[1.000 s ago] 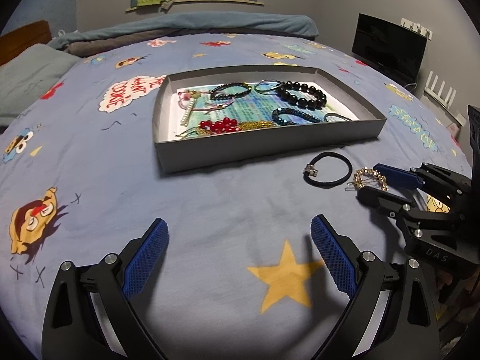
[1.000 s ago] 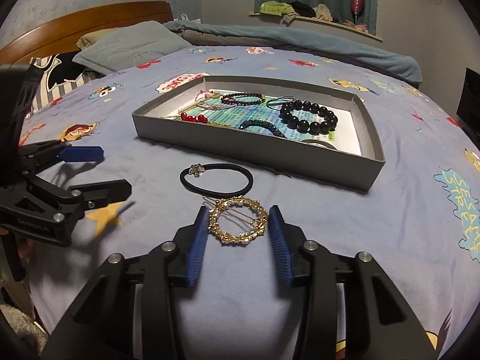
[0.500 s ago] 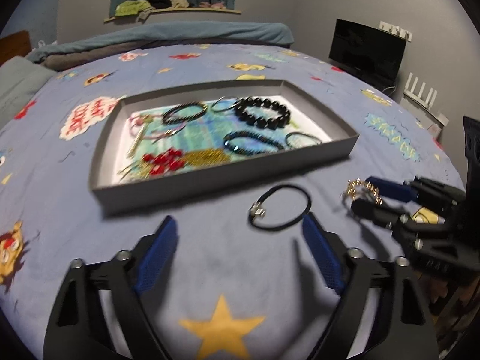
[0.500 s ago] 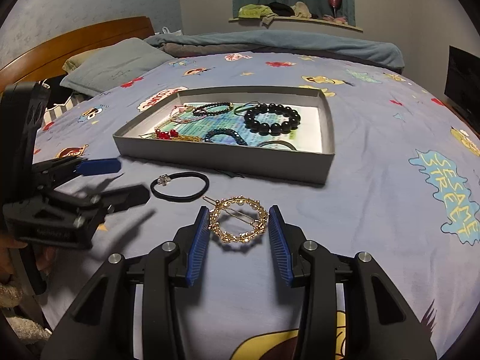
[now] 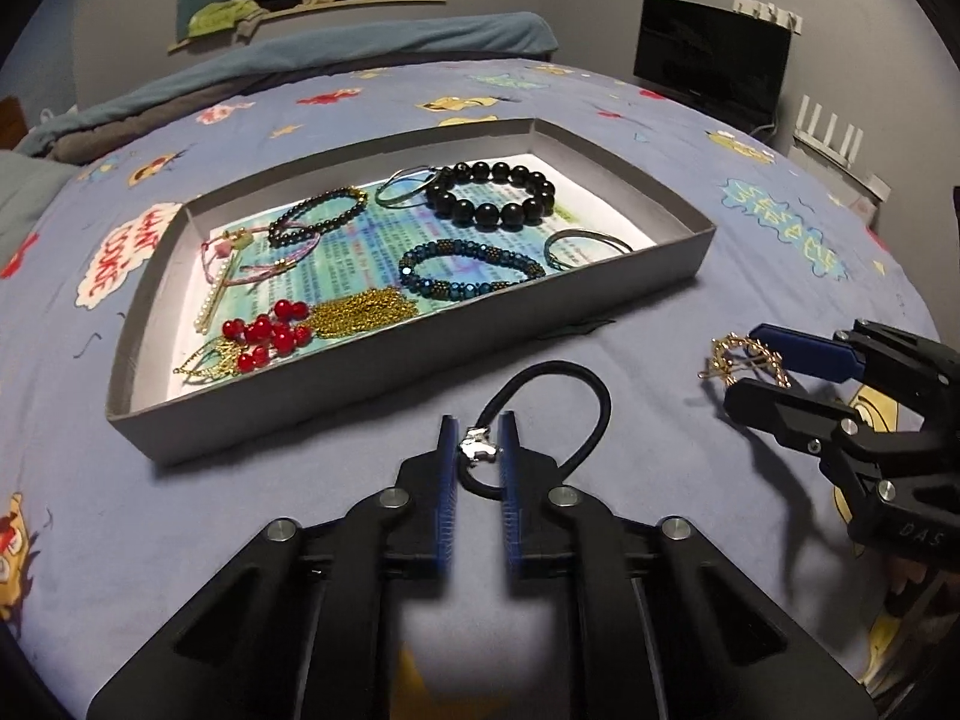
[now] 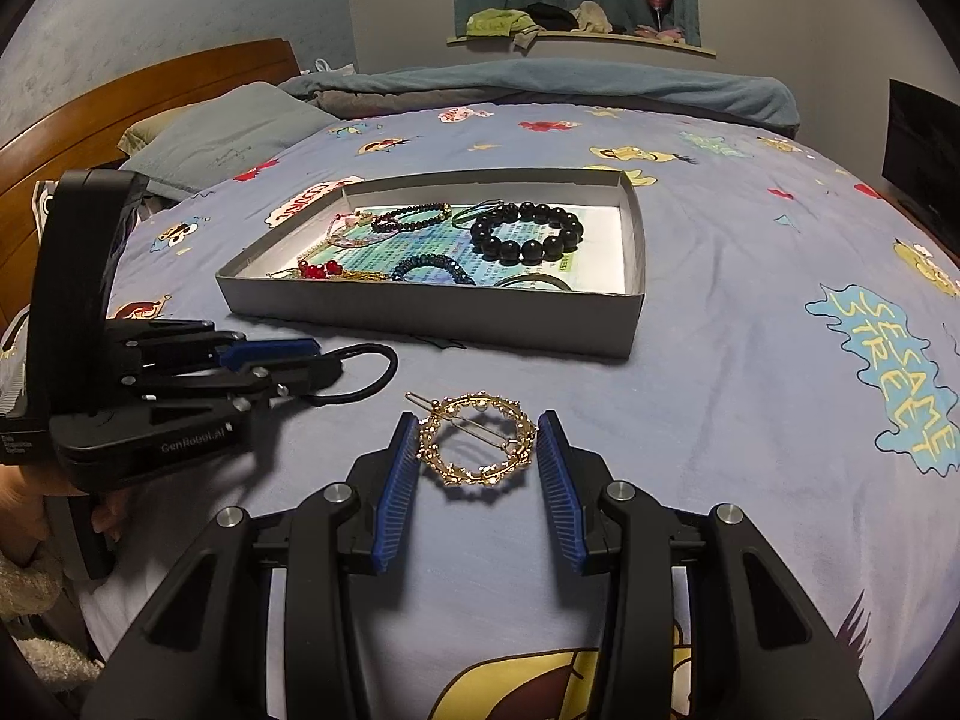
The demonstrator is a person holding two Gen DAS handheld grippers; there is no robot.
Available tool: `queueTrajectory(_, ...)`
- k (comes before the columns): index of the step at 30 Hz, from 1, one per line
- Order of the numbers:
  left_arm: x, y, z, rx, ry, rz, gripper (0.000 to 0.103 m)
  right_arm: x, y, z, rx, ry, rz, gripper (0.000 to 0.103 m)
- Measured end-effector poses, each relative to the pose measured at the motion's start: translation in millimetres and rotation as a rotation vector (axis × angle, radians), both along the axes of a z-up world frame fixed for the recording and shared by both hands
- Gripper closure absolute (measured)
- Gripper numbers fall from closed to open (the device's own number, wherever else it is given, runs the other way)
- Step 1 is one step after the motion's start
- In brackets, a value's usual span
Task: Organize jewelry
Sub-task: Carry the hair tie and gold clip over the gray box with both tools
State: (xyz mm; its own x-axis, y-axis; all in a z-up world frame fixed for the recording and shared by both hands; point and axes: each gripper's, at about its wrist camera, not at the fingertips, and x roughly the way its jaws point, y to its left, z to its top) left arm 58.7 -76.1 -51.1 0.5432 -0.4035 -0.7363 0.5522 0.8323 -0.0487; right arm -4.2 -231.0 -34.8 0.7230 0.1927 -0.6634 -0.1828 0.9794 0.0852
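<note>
Left wrist view: my left gripper [image 5: 478, 450], at lower centre, has just been closing and now stands narrow, its blue pads [image 5: 447, 480] pinching the silver charm of the black hair tie [image 5: 591, 396], whose loop curves up and right on the sheet [image 5: 300, 480]. The grey tray [image 5: 660, 276] fills the middle of the frame; its near wall lies just beyond my fingertips and is the closest edge. Inside it lie a black bead bracelet [image 5: 489, 198], a blue bead bracelet [image 5: 471, 270], red beads [image 5: 264, 333] and a gold chain [image 5: 366, 312]; the far right corner of the floor is bare. Open sheet lies at lower left and between the two grippers. Right wrist view: my right gripper [image 6: 477, 450], at lower centre, is half open and holds the gold ring clip [image 6: 477, 447] by its sides, clear of the sheet in the left view. The left gripper body crowds the left edge. A pillow [image 6: 228, 132] lies at upper left, a dark screen [image 5: 711, 57] at upper right.
</note>
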Motion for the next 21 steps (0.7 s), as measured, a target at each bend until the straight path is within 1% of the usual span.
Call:
queueTrajectory(3, -6.2, 2.8, 4.5, 0.010, -0.024, -0.010, 0.089, -0.4, 0.3, 1.0, -0.001, -0.004, 0.003, 0.062)
queueTrajectory(7, -15.6, 14.6, 18.2, -0.023, -0.053, -0.015, 0.089, 1.0, 2.8, 7.3, -0.013, -0.021, 0.016, 0.062)
queueTrajectory(10, -17.7, 25.7, 32.0, -0.050, -0.075, -0.004, 0.089, 5.4, 2.5, 17.9, -0.018, -0.046, 0.020, 0.062)
queueTrajectory(15, -10.7, 43.3, 55.3, -0.113, -0.095, 0.030, 0.089, 19.0, 1.8, 34.4, -0.032, -0.085, 0.015, 0.062)
queueTrajectory(21, 8.6, 55.0, 74.0, -0.126, -0.131, 0.059, 0.089, 40.5, 4.0, 47.2, -0.043, -0.104, 0.020, 0.062)
